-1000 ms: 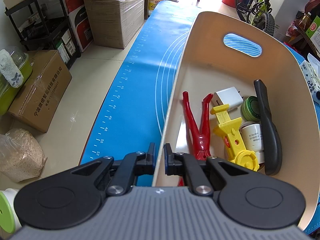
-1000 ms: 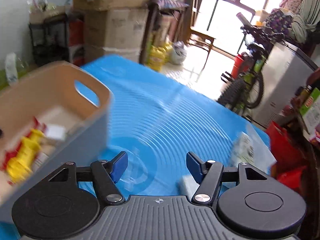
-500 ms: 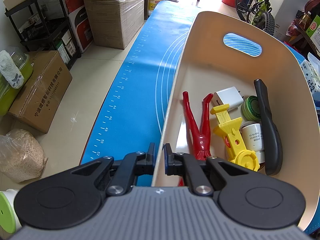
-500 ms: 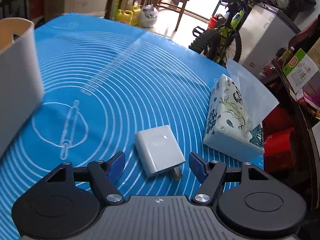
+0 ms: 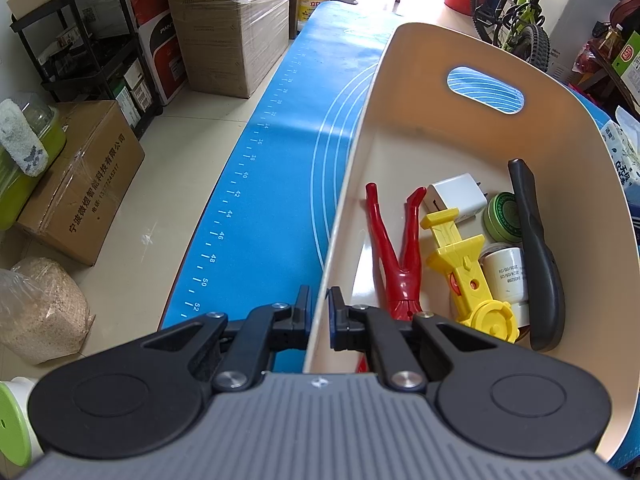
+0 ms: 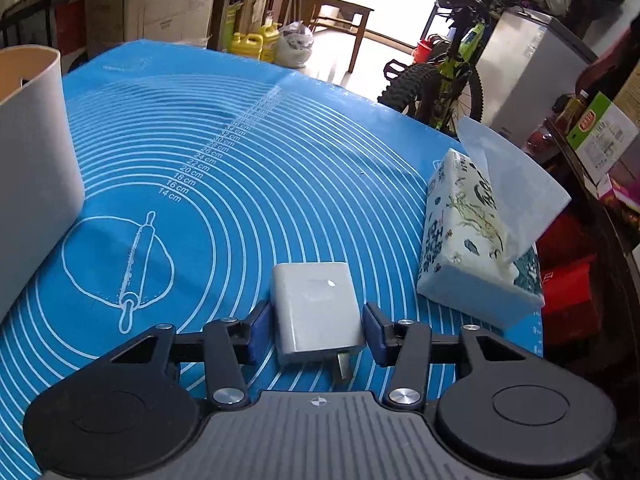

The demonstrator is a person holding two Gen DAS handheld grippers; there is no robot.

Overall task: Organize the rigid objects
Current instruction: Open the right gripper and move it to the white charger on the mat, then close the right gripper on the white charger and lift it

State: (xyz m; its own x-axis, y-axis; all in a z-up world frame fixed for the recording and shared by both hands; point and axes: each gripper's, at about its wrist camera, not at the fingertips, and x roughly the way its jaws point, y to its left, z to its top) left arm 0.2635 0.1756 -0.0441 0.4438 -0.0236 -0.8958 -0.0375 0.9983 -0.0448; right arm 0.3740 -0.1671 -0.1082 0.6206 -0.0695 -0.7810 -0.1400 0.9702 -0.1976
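1. Since the earlier frame, the right gripper (image 6: 316, 330) is dropping over the white charger (image 6: 316, 312); its jaws are closing with the charger between them, pads just short of contact.
2. Pickup is judged imminent.
3. At 1 o'clock, the tissue pack (image 6: 476, 240) is lying nearby.
4. At 9 o'clock, the bin (image 6: 32, 168) is waiting.
5. The left gripper (image 5: 319, 316) is pinching the bin's wall.

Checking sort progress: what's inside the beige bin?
Inside the beige bin: red pliers, yellow toy, white charger, green tin, white jar, black handle. Anything beneath them is covered.
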